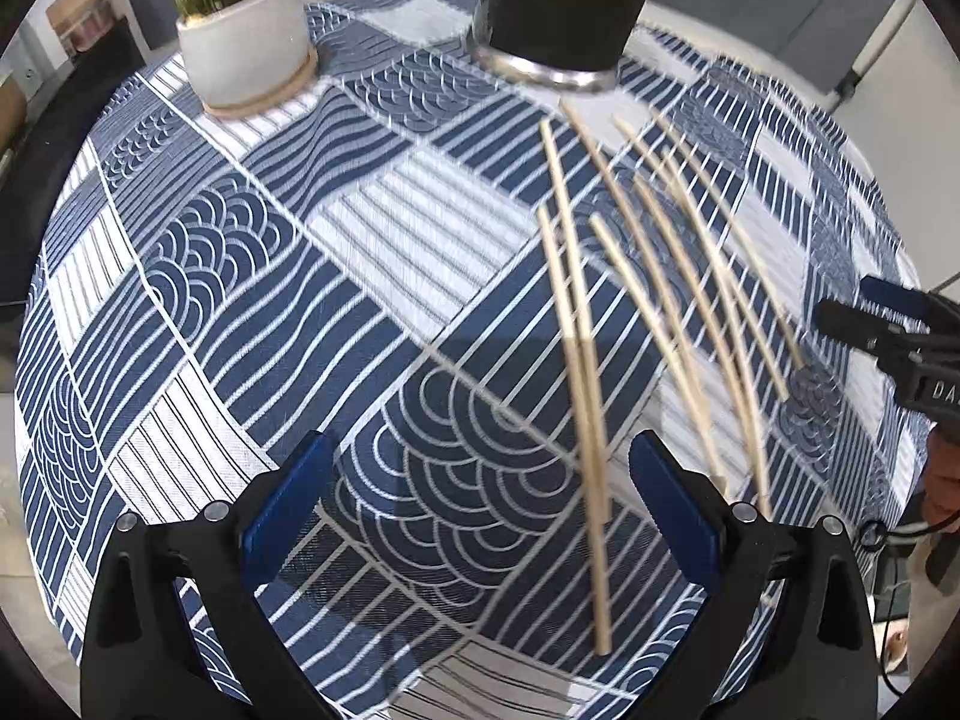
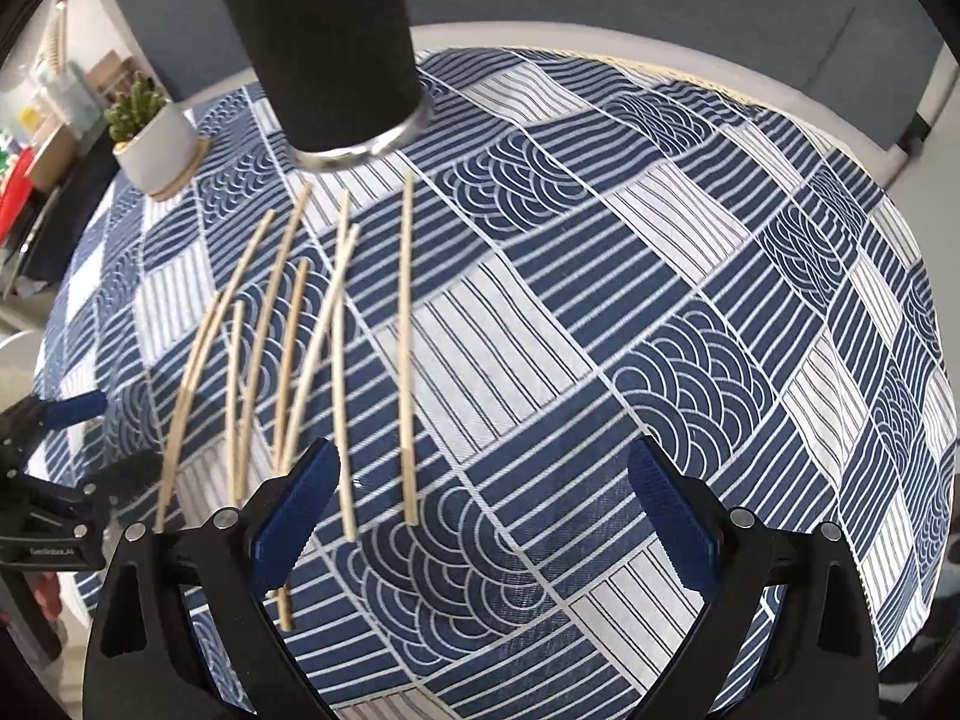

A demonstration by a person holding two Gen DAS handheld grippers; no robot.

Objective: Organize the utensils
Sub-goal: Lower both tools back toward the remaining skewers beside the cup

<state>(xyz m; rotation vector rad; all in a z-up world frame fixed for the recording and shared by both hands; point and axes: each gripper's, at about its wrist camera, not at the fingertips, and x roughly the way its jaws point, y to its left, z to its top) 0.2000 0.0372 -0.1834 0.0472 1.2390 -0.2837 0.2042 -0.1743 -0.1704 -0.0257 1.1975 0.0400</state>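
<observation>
Left claw [image 1: 480, 504] and right claw [image 2: 483, 510] both gape wide, holding nothing, above the blue-white patterned table [image 2: 660, 300]. Pale wooden chopsticks [image 2: 408, 348] lie scattered just before the black cylindrical holder [image 2: 324, 48]; open cloth to the right claw's right.

free: tablecloth [image 2: 660, 300] right of chopsticks [image 2: 408, 330] | obstacles: black holder [image 2: 324, 48], potted plant [image 1: 240, 36]

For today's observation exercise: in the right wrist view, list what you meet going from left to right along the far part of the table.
Potted plant → black cup → bare patterned tablecloth.
</observation>
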